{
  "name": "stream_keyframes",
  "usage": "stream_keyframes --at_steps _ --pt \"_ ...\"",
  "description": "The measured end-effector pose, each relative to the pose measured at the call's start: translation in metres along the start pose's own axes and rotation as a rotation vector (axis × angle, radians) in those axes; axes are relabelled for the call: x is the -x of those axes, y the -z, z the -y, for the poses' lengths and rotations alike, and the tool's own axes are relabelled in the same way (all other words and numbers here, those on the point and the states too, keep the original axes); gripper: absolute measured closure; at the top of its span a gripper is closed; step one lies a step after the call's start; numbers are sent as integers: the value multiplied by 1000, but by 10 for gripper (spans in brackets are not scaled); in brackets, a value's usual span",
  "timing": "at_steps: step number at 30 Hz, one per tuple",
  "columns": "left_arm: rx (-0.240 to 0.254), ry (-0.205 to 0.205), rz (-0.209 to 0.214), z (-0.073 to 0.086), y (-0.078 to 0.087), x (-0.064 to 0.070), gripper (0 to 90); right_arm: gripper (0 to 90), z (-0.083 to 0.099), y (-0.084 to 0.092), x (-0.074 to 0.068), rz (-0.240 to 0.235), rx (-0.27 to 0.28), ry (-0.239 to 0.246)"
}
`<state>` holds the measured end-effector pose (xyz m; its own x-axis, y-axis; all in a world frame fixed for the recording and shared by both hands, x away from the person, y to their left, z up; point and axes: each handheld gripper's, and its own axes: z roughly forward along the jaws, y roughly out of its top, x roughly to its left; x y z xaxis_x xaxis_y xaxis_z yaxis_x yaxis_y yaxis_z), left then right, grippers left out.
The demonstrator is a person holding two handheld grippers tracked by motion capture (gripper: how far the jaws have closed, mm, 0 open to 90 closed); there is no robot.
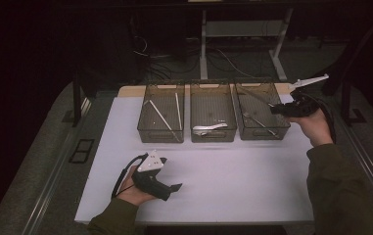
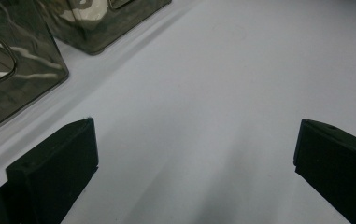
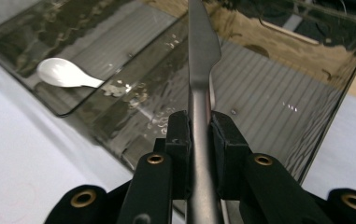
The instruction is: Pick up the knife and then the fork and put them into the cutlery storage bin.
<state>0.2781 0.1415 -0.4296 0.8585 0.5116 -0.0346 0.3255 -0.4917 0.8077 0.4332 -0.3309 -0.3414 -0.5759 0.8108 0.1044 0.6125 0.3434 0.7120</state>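
My right gripper (image 1: pixel 278 108) (image 3: pixel 200 126) is shut on the handle of a metal table knife (image 1: pixel 255 96) (image 3: pixel 202 46). The blade points away over the right smoky plastic bin (image 1: pixel 263 132) (image 3: pixel 278 93). Another metal utensil (image 1: pixel 257 120) lies inside that bin. My left gripper (image 1: pixel 170 176) (image 2: pixel 194 158) rests low over the white table (image 1: pixel 233 176) at the front left, its jaws wide open with only bare tabletop between them.
Three smoky bins stand in a row at the back of the table. The left bin (image 1: pixel 160 134) holds chopsticks (image 1: pixel 163 117). The middle bin (image 1: pixel 213 134) holds a white spoon (image 1: pixel 209 128) (image 3: pixel 63 73). Table legs and cables lie on the dark floor behind.
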Motion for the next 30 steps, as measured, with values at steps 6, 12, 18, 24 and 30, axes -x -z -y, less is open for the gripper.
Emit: stream_keyframes --at_steps 6,12,18,24,30 --pt "-16 -28 6 0 -1 2 0 784 -3 -21 9 44 -69 -37" --pt "-16 -28 11 0 -2 1 0 783 1 -44 15 76 -137 -58" --pt "-19 -30 15 0 -3 1 0 780 3 -61 16 84 -170 -70" --pt "-21 -29 17 -1 -3 2 0 774 6 -70 15 98 -199 -70" --pt "-24 -28 21 -1 -4 2 0 672 3 -60 16 79 -124 -94"
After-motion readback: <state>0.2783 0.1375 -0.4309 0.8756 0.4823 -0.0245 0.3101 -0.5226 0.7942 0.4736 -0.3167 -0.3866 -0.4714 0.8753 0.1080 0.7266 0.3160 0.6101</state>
